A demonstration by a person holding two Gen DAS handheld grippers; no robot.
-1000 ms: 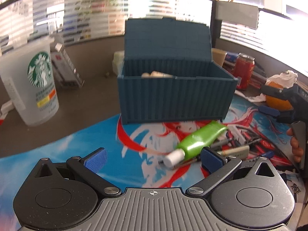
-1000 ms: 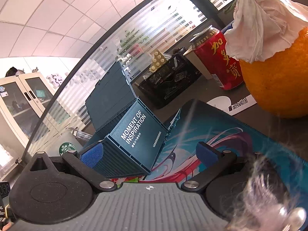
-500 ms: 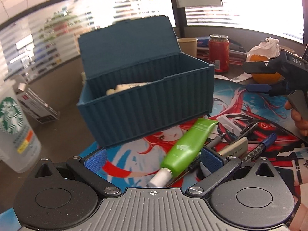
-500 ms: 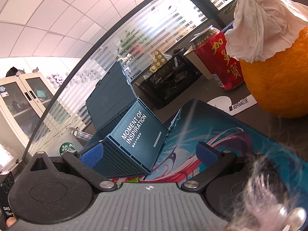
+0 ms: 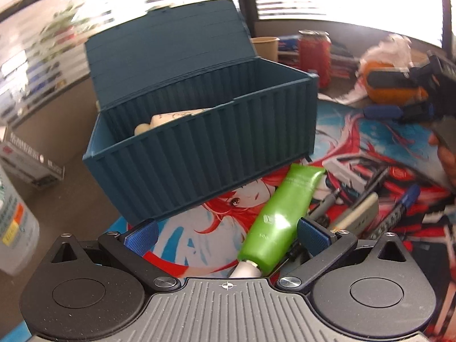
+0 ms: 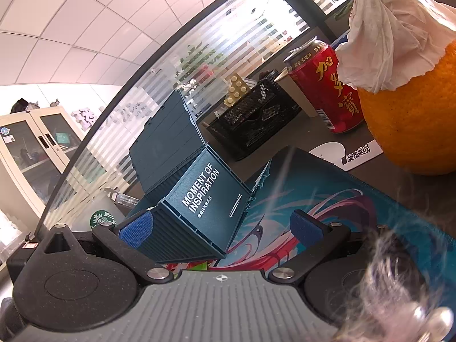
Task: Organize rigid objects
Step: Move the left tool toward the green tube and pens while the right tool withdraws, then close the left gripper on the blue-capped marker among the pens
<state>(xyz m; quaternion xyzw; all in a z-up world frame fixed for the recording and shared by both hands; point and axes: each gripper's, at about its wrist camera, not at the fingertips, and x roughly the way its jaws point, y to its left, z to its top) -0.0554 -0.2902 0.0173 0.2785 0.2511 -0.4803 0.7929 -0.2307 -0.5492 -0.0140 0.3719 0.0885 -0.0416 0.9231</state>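
A dark teal container-style box [image 5: 199,142] stands open on the printed mat [image 5: 356,148], lid up, with cream-coloured items [image 5: 168,118] inside. A green tube [image 5: 282,219] with a white cap lies on the mat in front of it. My left gripper [image 5: 226,235] is open and the tube lies between its fingers, close to the right pad [image 5: 312,235], not gripped. Pens and a marker [image 5: 399,211] lie right of the tube. My right gripper [image 6: 221,228] is open and empty, low over the mat, facing the box end [image 6: 205,199] marked "MOMENT OF INSPIRATION".
A Starbucks cup [image 5: 12,228] and a small carton [image 5: 31,165] stand left of the box. A red can [image 6: 325,88], an orange under tissue [image 6: 413,131], a black mesh basket [image 6: 253,122] and a paper cup [image 5: 265,47] stand behind the mat.
My left gripper has moved forward and to the right, so the green tube now lies between its open fingers. The right gripper has stayed still.
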